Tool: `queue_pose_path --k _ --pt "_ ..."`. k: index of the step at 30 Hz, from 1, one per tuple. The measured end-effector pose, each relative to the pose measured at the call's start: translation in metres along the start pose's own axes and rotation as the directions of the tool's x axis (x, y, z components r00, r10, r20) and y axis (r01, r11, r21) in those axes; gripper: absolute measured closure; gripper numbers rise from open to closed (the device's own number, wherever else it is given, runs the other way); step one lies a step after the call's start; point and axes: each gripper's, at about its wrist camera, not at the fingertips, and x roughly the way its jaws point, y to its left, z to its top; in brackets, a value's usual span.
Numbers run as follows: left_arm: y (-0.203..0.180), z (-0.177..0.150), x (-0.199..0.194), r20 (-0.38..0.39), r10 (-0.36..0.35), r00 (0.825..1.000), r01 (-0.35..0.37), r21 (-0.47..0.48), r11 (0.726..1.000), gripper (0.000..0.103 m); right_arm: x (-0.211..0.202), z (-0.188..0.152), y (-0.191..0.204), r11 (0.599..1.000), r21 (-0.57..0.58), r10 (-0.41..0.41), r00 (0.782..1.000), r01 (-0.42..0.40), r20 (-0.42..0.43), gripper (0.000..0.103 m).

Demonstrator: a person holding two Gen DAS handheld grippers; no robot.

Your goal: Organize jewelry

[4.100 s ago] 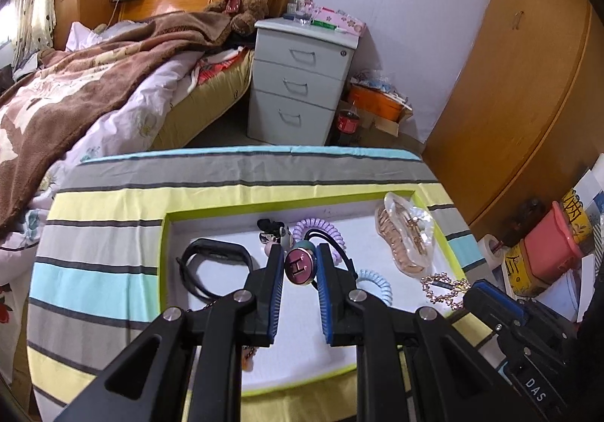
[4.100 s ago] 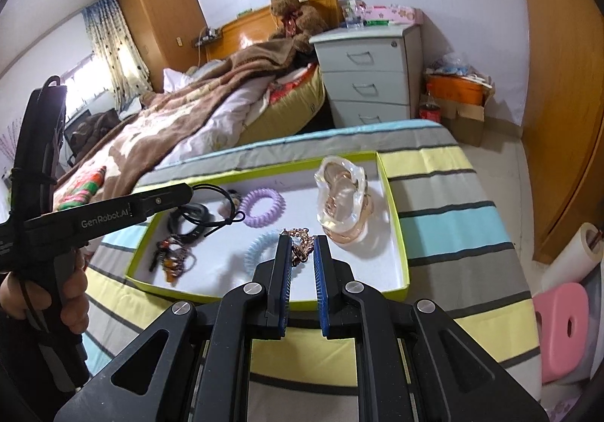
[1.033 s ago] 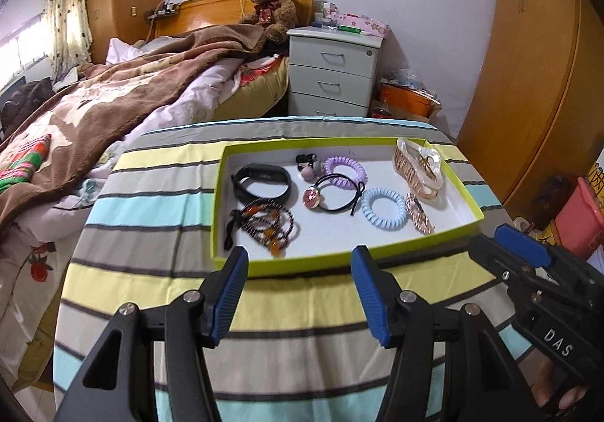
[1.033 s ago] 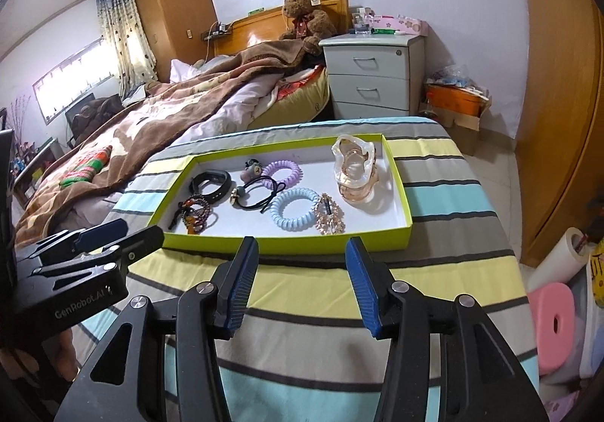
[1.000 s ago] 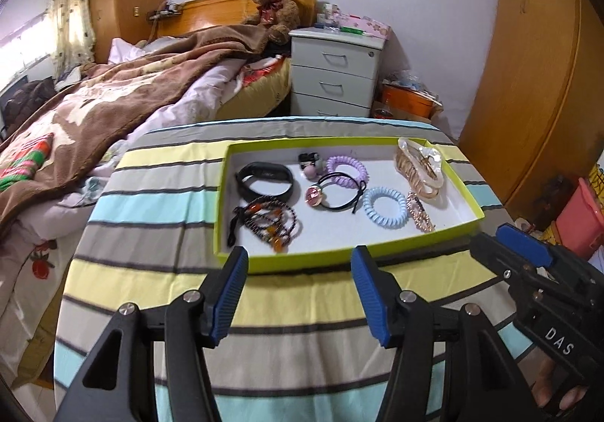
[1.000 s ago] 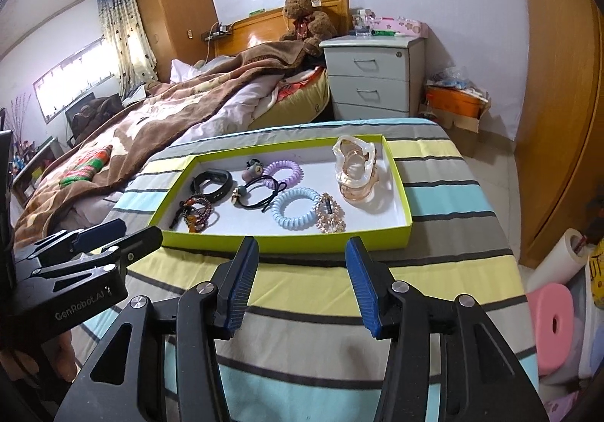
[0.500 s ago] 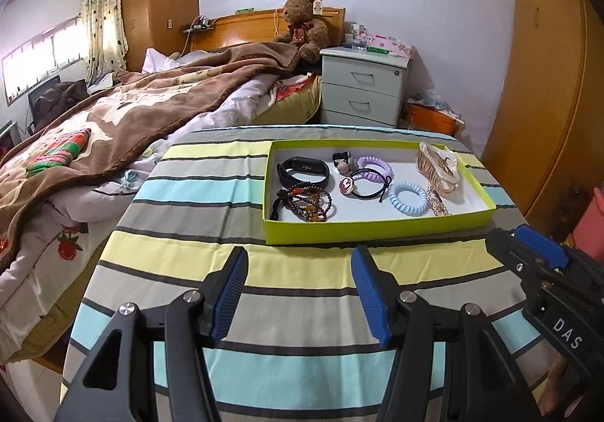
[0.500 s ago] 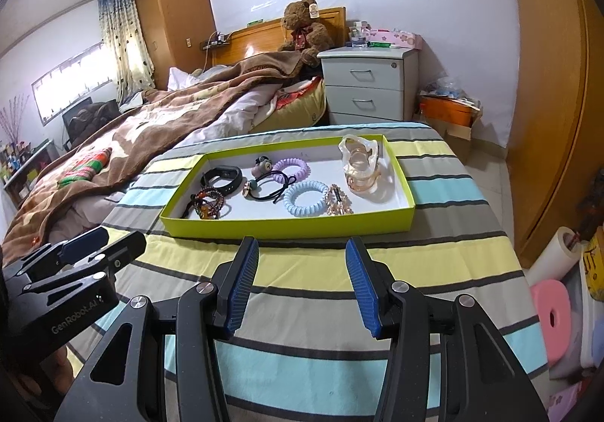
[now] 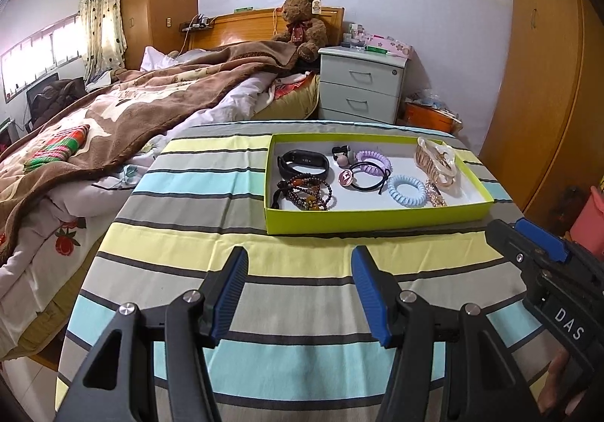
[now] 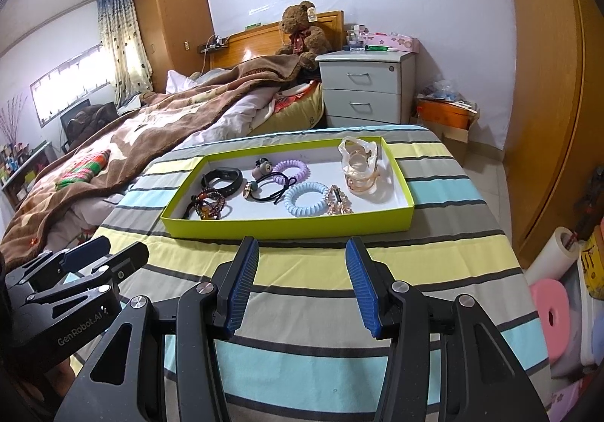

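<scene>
2 grippers, left gripper (image 9: pixel 298 290) and right gripper (image 10: pixel 302 282), are wide open, holding nothing, low in frame. Jewelry sits sorted in the tray (image 9: pixel 377 220), so I think I'm done.

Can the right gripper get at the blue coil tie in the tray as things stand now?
Probably yes. The right gripper is open and empty, the blue coil tie lies uncovered in the tray, and only bare cloth lies between.

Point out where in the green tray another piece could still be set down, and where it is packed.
In the green tray, bare white floor lies along the near wall between the beaded bracelets and the blue coil tie, and in the near right corner beside the clear hair claw. The far middle, around the purple coil tie, is crowded.
</scene>
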Motion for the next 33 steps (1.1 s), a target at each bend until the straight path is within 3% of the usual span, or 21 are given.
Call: queue_pose_path --k 33 --pt "-0.0031 -0.0016 -0.0017 -0.003 -0.017 1.0 0.017 0.002 1.0 0.044 -0.0039 -0.0001 -0.0014 1.0 0.001 -0.002 1.0 0.002 0.004 0.054"
